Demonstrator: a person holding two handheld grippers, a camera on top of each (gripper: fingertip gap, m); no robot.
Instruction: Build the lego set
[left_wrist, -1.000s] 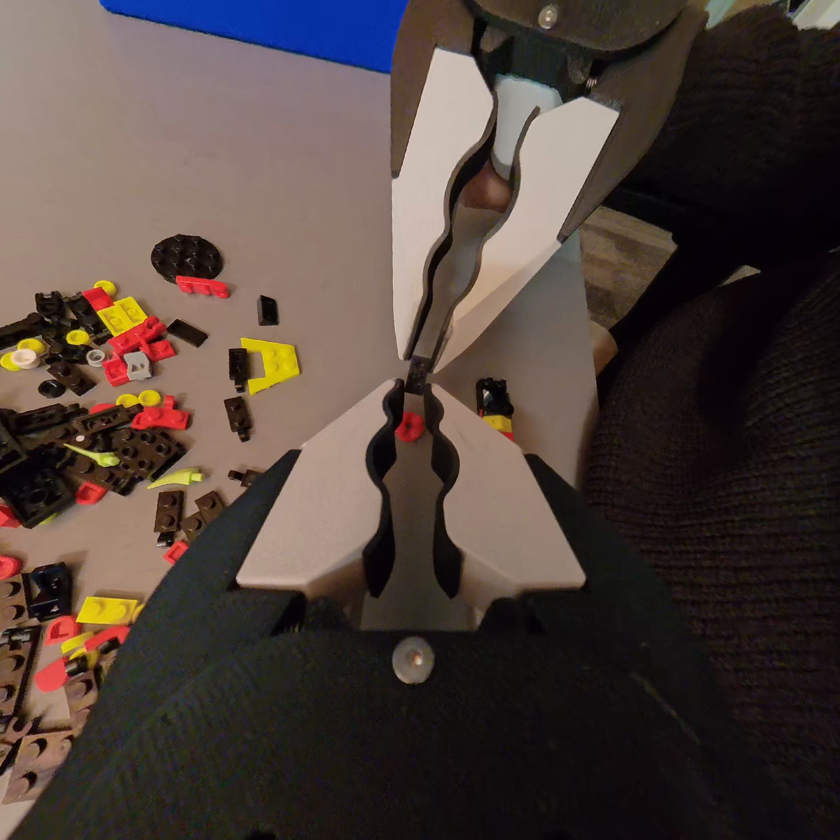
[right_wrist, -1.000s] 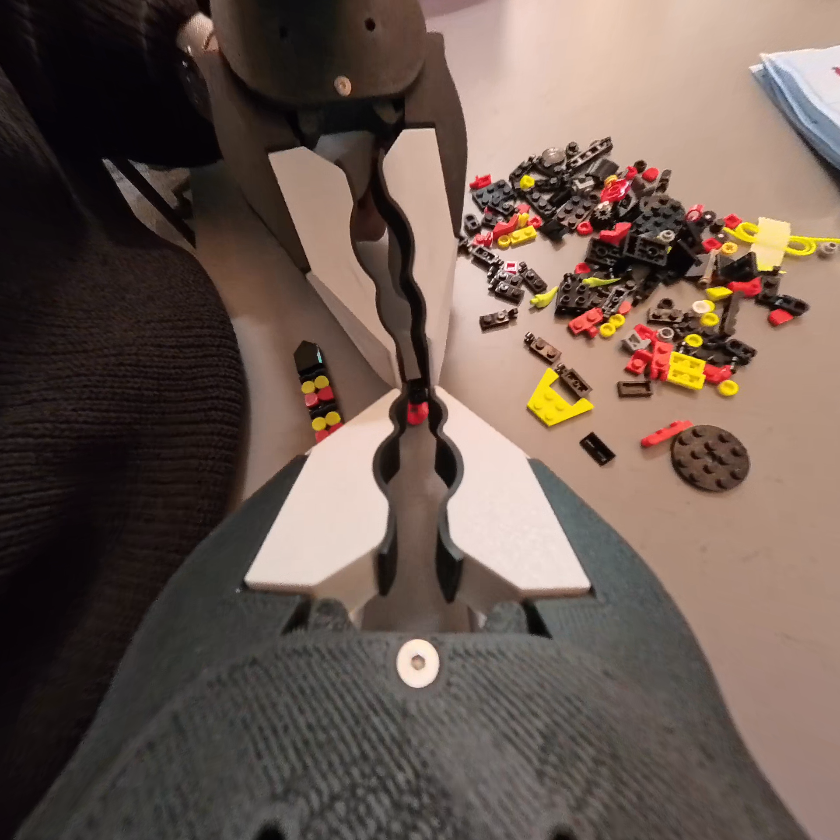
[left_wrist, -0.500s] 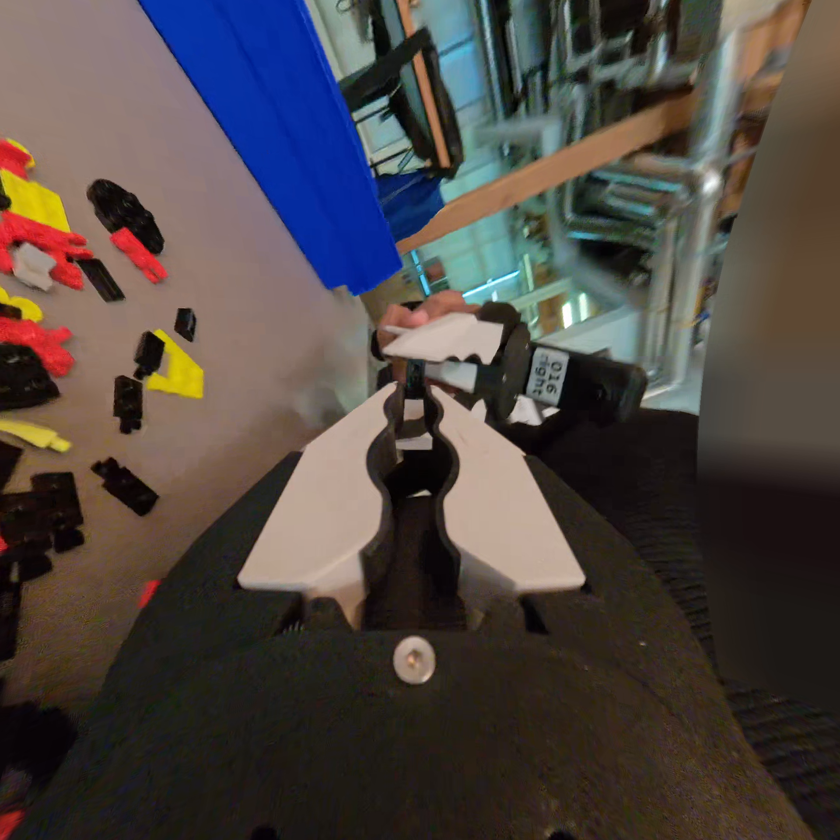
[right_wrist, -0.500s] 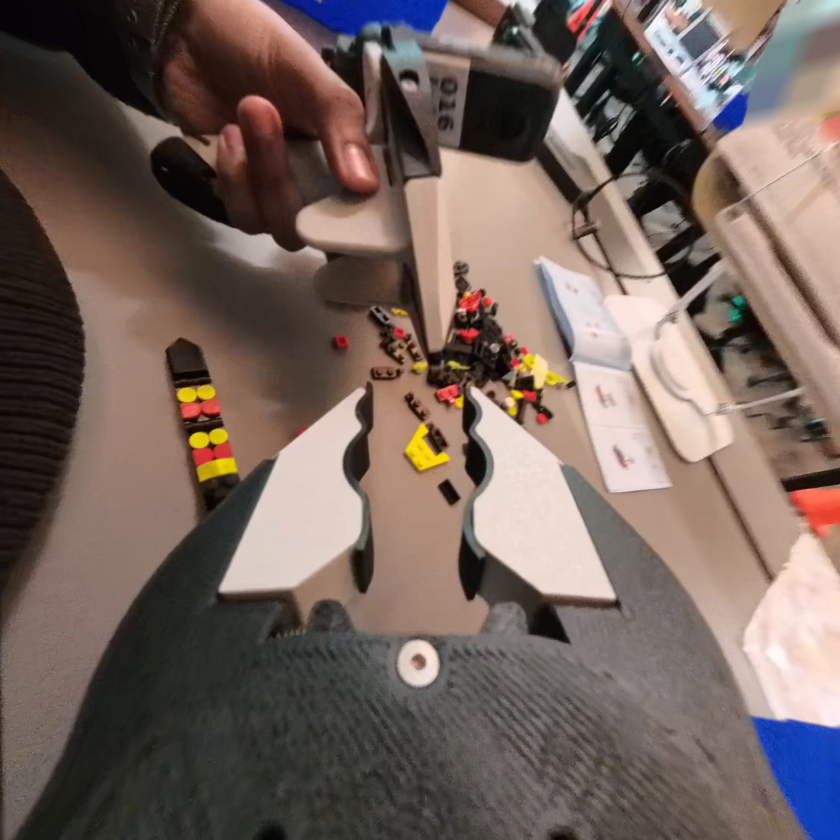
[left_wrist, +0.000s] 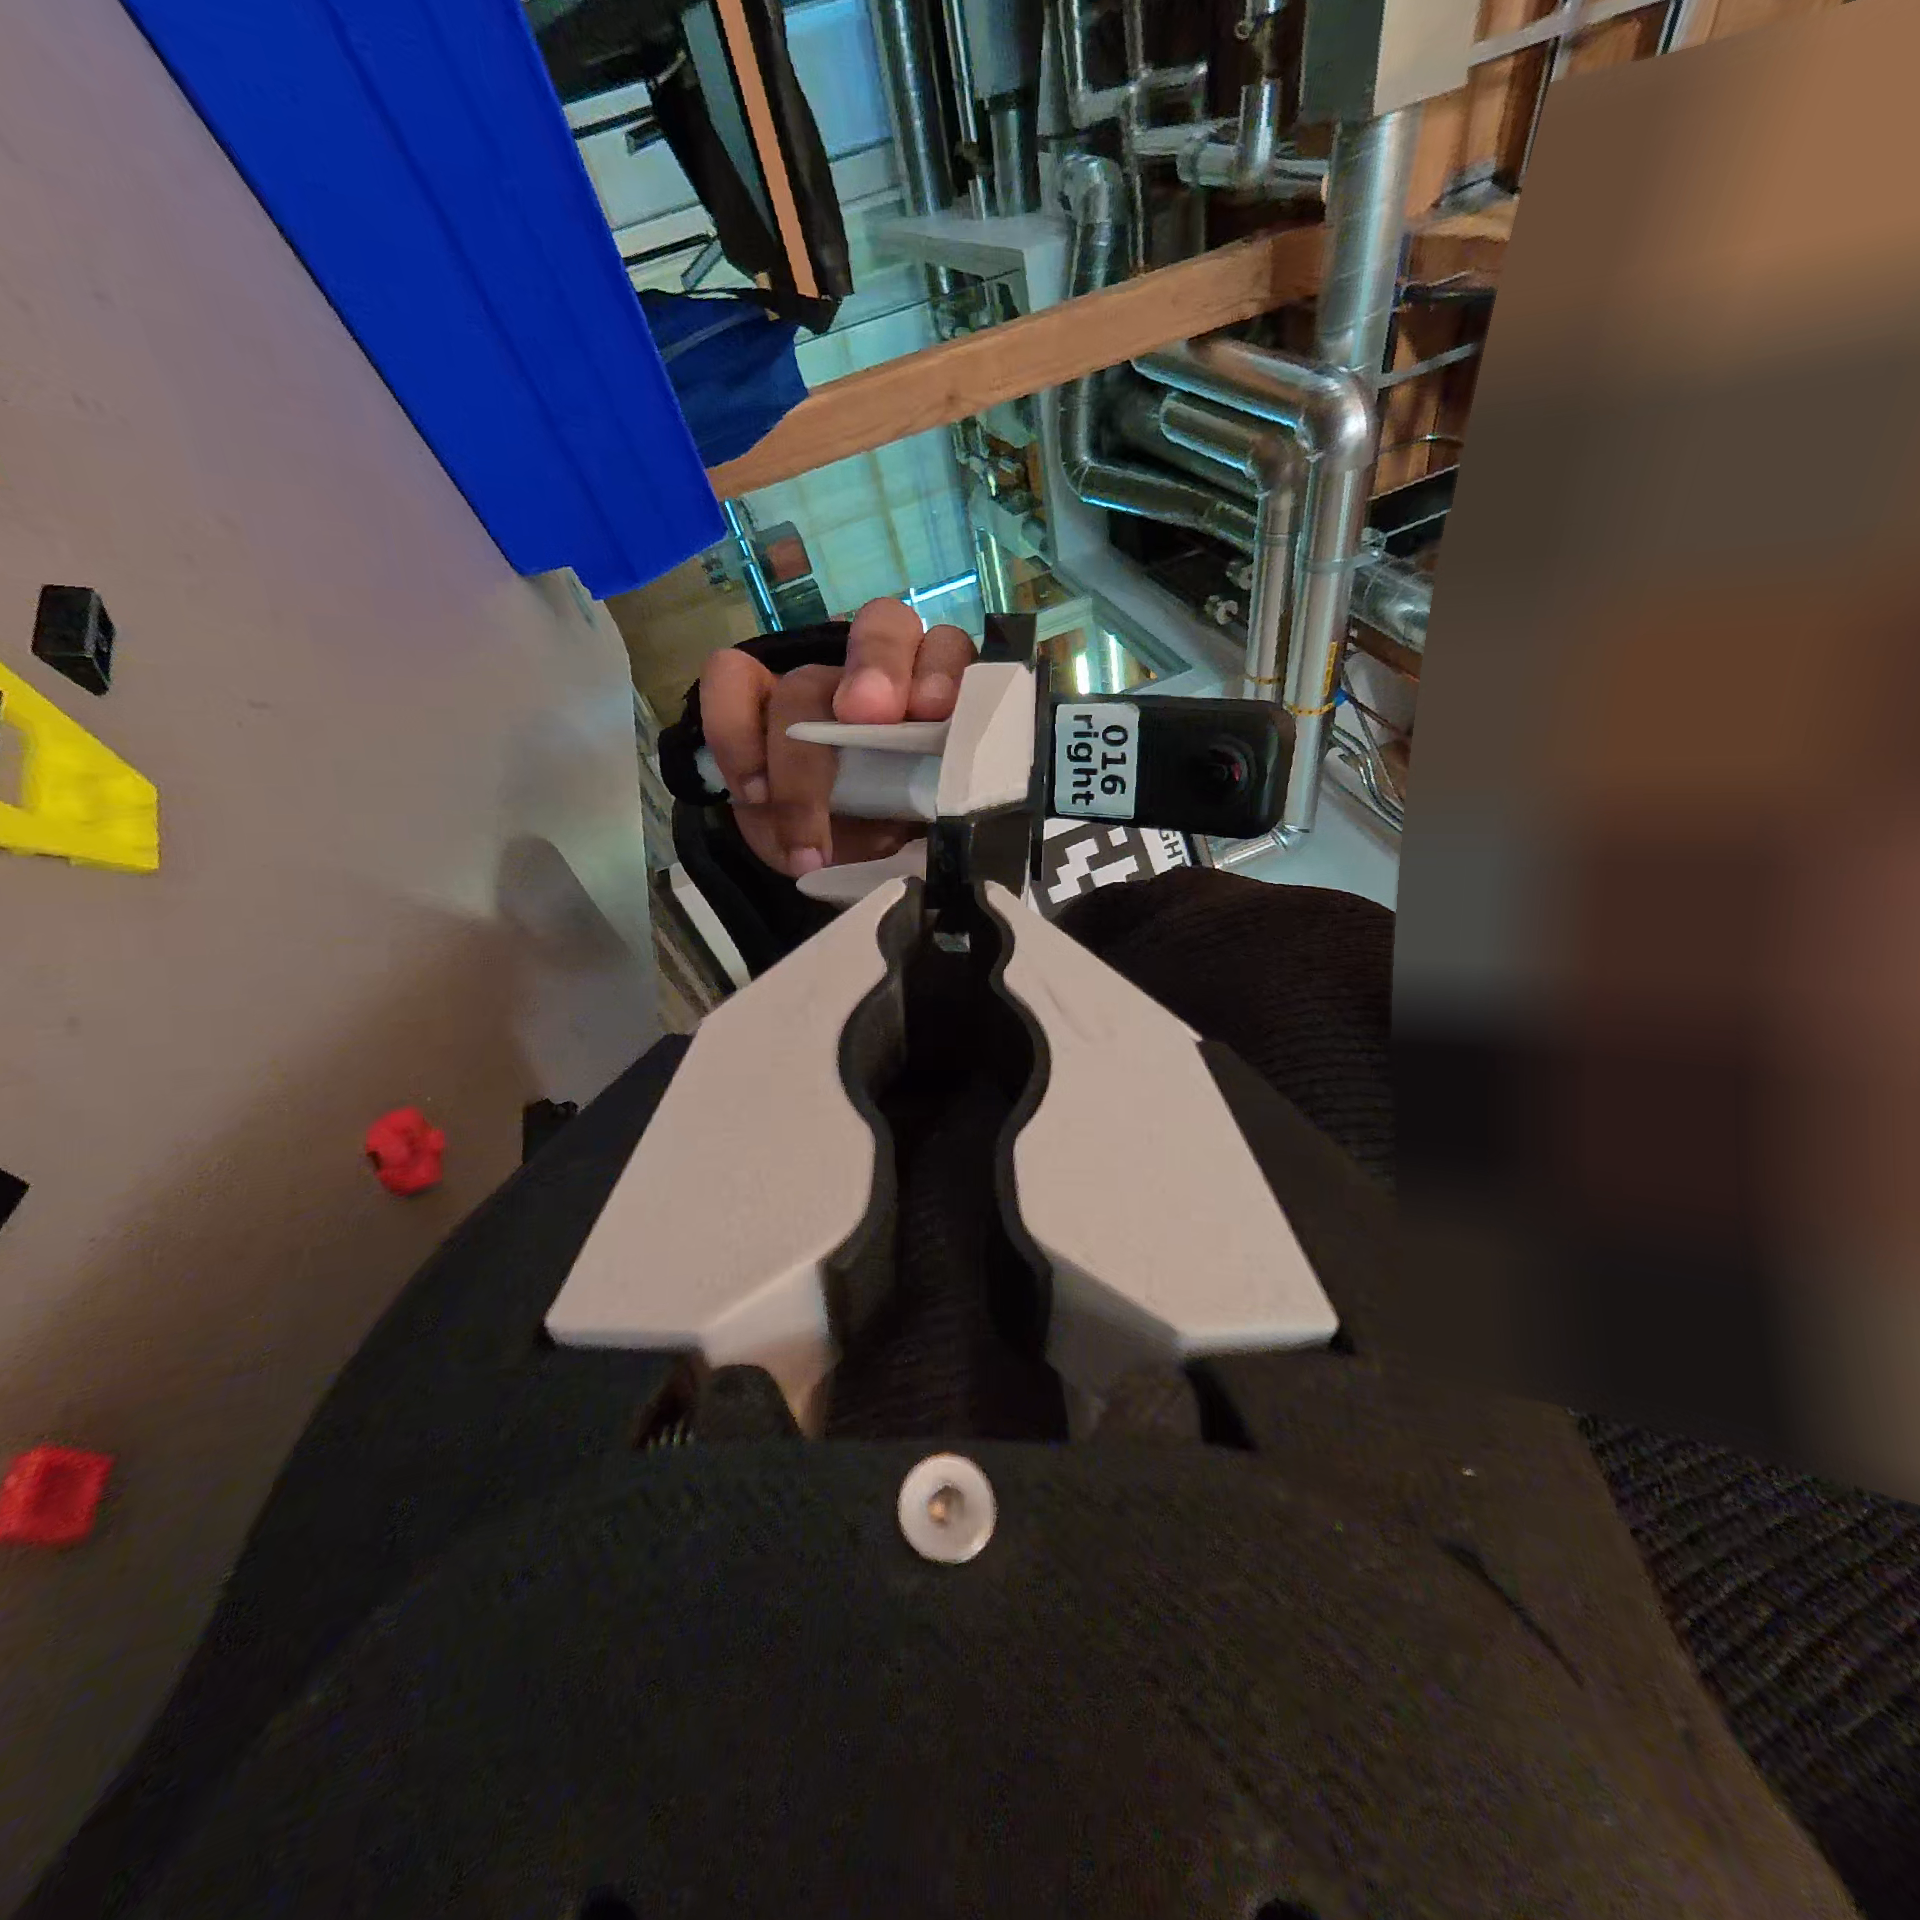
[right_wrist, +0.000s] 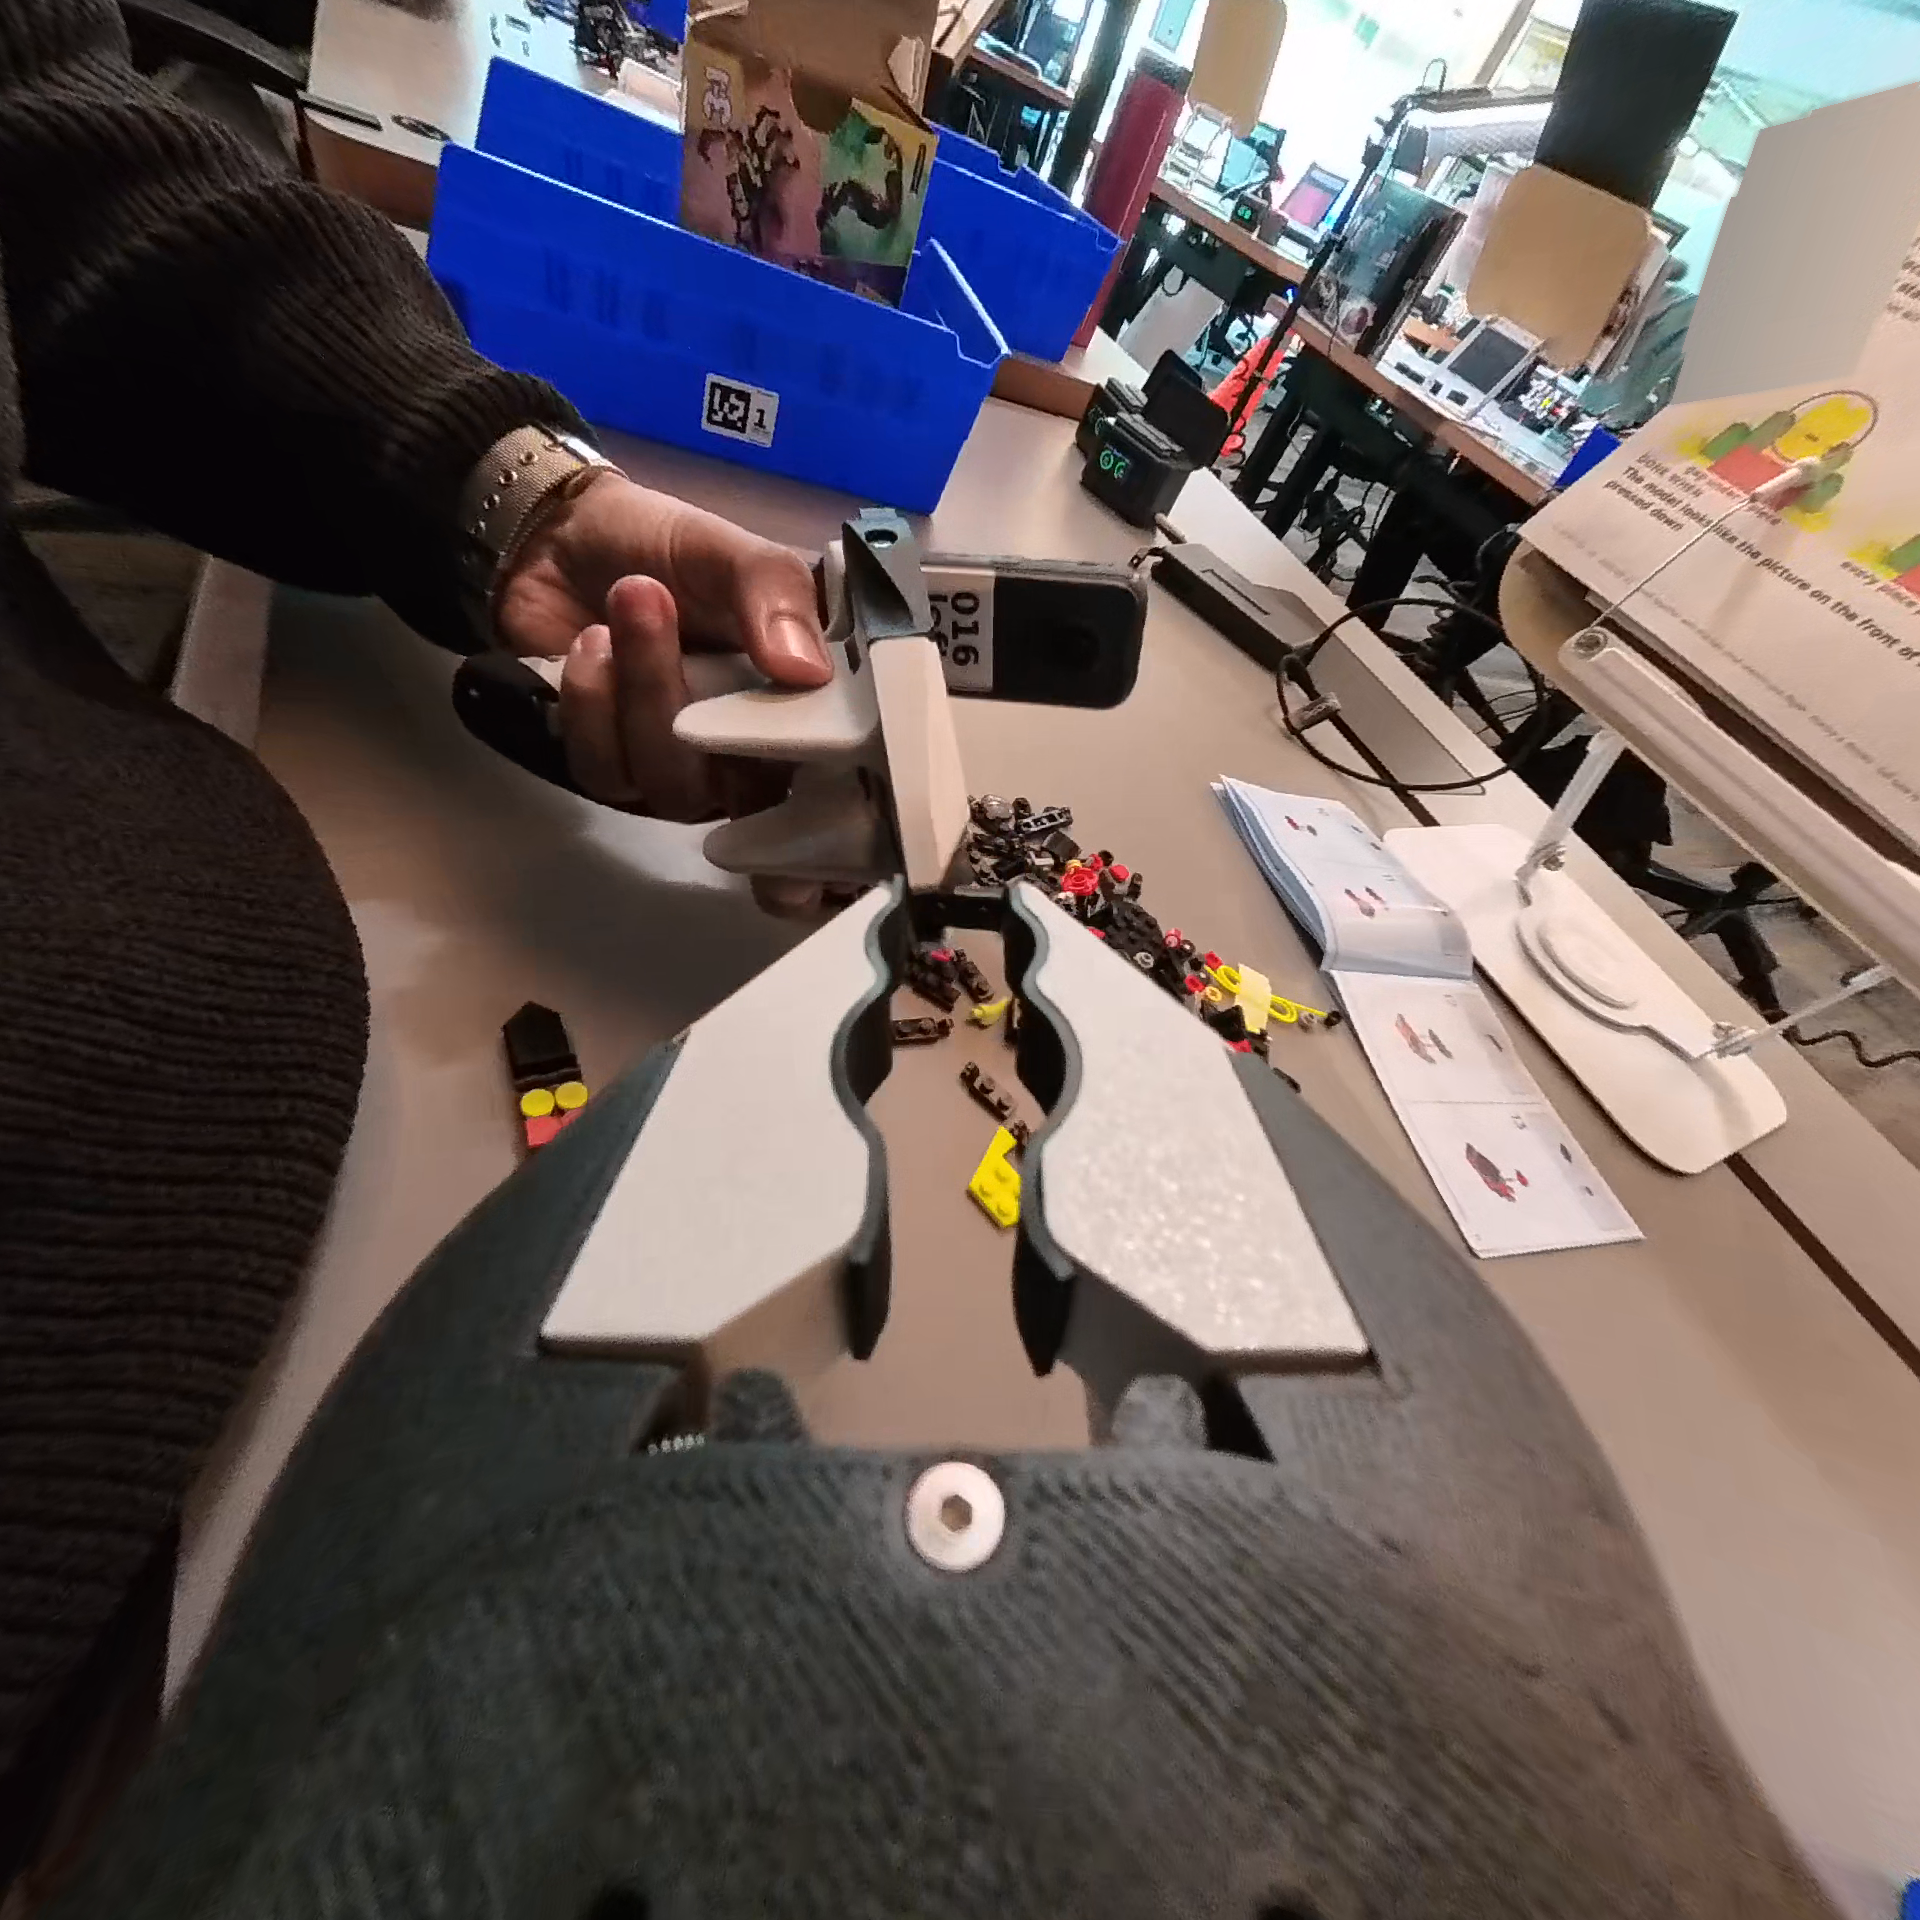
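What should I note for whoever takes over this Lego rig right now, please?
Left gripper: shut on a small black piece, raised off the table.
Right gripper: jaws partly apart at that same piece; grip unclear.
Part-built strip lies on the table at left, loose bricks are piled beyond, and the instruction booklet is open at right.
Done: strip started.
Left: probably fit the black piece, then work through most of the pile.

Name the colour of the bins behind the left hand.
Blue bins, clearest in the right wrist view, behind the left hand.
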